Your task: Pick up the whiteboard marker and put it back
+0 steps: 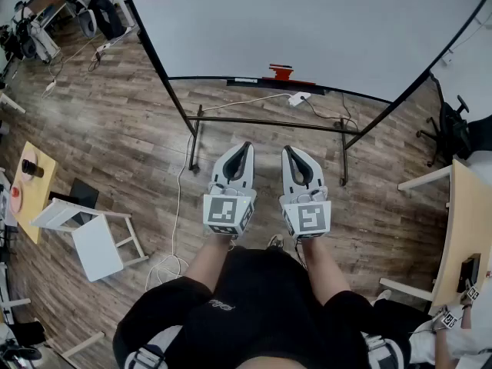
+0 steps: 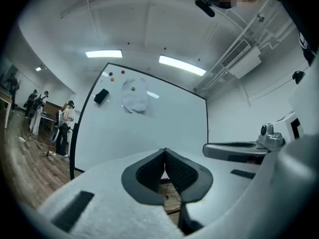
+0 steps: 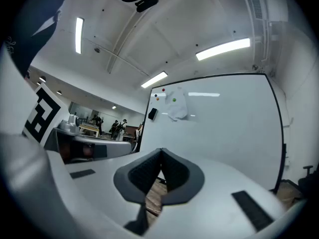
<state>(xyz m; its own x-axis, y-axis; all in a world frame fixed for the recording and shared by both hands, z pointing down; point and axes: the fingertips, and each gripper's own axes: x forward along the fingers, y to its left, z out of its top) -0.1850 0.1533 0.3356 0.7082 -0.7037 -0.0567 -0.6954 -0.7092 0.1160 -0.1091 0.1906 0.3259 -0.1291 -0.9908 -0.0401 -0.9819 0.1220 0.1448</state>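
So, the person is standing on the wood floor facing a big whiteboard on a black stand, with both tools held out level, side by side and close together.

The left hand-held gripper has its jaws pressed together with nothing between them. You can see the ribbed pads meeting at the tip in the left gripper view. Same story for the right hand-held gripper: jaws fully together and empty in its own view.

As far as I can make out, the whiteboard marker is the thin dark stick lying on the ledge along the board's bottom edge, just left of a red block. It's really too small to be sure. Either way it's well apart from both tools, and neither one is touching it.

Up on the board there's a sheet of paper, a few coloured magnets and a black eraser. A white plug box with a cable sits near the stand's crossbar, and a white chair is off to the left.
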